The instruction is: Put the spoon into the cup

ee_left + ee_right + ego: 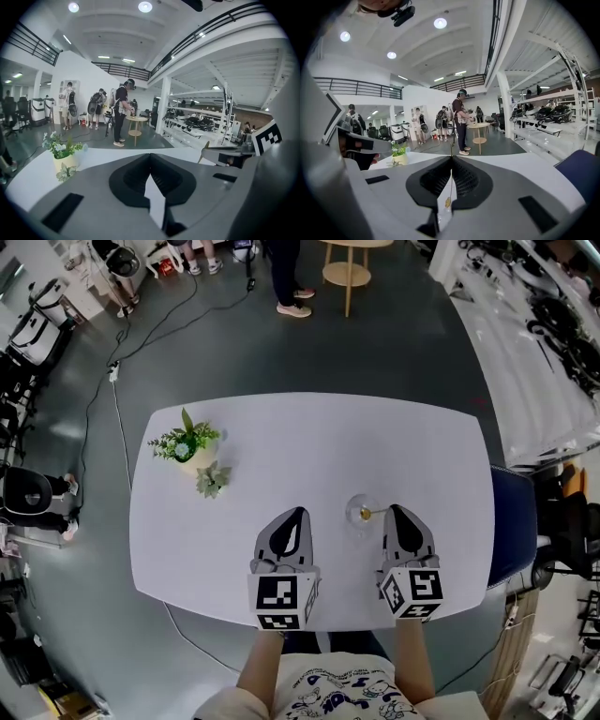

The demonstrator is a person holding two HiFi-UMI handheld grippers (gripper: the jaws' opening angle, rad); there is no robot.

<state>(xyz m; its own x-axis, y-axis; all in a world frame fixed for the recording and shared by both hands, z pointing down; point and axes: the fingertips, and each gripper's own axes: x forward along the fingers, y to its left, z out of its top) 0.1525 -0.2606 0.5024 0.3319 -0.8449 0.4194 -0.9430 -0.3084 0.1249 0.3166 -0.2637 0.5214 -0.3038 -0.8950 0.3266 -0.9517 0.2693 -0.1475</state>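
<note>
Head view: the right gripper (pixel 396 512) was clamped on a gold spoon (pixel 373 513), which reached from its tips to the rim of the glass cup (pixel 357 510) just to their left on the white table (pixel 309 437). The left gripper (pixel 297 514) hung beside it. Left gripper view: jaws together (nothing between them). Right gripper view: jaws pinched the spoon's thin handle.
</note>
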